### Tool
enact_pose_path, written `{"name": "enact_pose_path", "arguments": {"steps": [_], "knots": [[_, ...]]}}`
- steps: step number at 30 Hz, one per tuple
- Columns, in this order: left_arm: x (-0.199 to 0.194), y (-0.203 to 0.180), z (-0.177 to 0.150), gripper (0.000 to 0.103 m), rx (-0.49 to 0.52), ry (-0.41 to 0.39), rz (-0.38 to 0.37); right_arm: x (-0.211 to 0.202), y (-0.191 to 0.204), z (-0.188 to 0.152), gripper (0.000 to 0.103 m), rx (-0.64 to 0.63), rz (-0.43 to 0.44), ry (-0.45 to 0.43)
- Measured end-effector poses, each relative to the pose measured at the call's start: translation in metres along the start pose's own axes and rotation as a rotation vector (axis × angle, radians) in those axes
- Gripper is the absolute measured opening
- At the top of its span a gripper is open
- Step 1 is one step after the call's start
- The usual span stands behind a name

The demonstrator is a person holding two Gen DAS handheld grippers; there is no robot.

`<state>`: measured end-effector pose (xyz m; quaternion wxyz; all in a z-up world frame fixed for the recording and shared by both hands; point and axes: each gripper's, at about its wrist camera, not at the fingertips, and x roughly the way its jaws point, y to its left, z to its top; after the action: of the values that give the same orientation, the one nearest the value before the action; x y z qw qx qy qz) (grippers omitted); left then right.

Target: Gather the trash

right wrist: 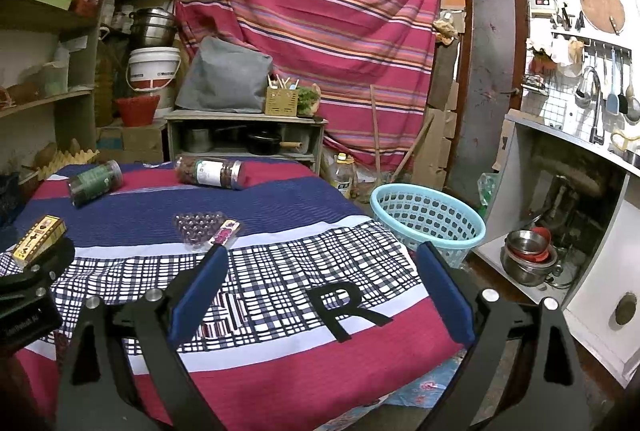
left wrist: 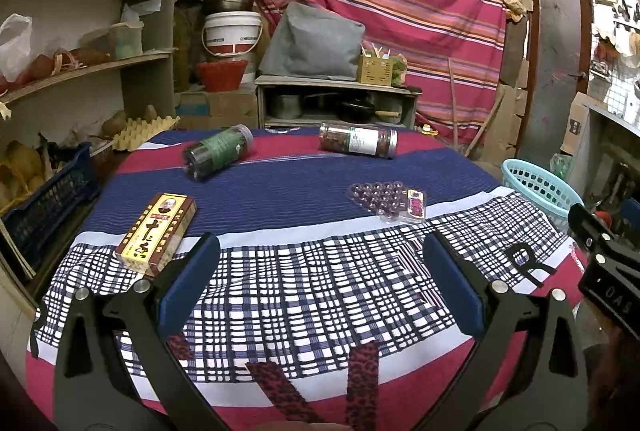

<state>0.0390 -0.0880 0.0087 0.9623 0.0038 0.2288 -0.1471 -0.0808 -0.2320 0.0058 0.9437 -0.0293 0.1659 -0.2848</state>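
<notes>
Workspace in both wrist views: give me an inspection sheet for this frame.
Surface: table under striped and checked cloth.
Job's things: yellow box, green-label jar and white-label jar lying on their sides, clear blister tray; blue basket off the table's right edge.
Clutter: black letter R on cloth.
Grippers: left gripper and right gripper open, holding nothing.
Cables: nothing seen.
Surroundings: shelves, striped curtain, sink counter.

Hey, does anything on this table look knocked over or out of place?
Yes. Two jars lie on their sides at the far end of the table: the green-label jar and the white-label jar. The yellow box and plastic blister tray lie flat. Nothing looks spilled.
</notes>
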Motion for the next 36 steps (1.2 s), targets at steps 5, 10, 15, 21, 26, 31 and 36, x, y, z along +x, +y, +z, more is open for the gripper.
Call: {"name": "enact_pose_path", "arguments": {"steps": [5,10,15,21,26,31,36], "knots": [[0.0000,-0.0004,0.0003,0.098,-0.002,0.000,-0.001,-0.0010,-0.0007,0.0005,0.093,0.000,-0.003,-0.002],[-0.0006,-0.0001,0.0001,0.098,-0.003,-0.002,-0.001,0.0011,-0.0015,0.0008,0.093,-0.001,0.000,-0.002],[-0.0008,-0.0005,0.0002,0.098,-0.005,-0.003,-0.001,0.0012,-0.0018,0.0009,0.093,-0.001,0.000,-0.003],[-0.0008,0.0001,0.0000,0.098,-0.004,-0.003,-0.001,0.0010,-0.0013,0.0008,0.093,0.001,0.000,-0.002],[-0.0003,-0.0001,0.0000,0.098,-0.003,-0.002,-0.001,0.0009,-0.0013,0.0010,0.093,0.001,-0.001,-0.003],[-0.0004,0.0001,-0.0001,0.098,-0.004,-0.002,-0.001,0.0007,0.0001,0.0008,0.093,0.000,-0.001,-0.002],[-0.0005,-0.0004,0.0001,0.098,-0.003,-0.002,0.001,0.0011,-0.0007,0.0013,0.093,-0.001,-0.001,-0.003]]}}
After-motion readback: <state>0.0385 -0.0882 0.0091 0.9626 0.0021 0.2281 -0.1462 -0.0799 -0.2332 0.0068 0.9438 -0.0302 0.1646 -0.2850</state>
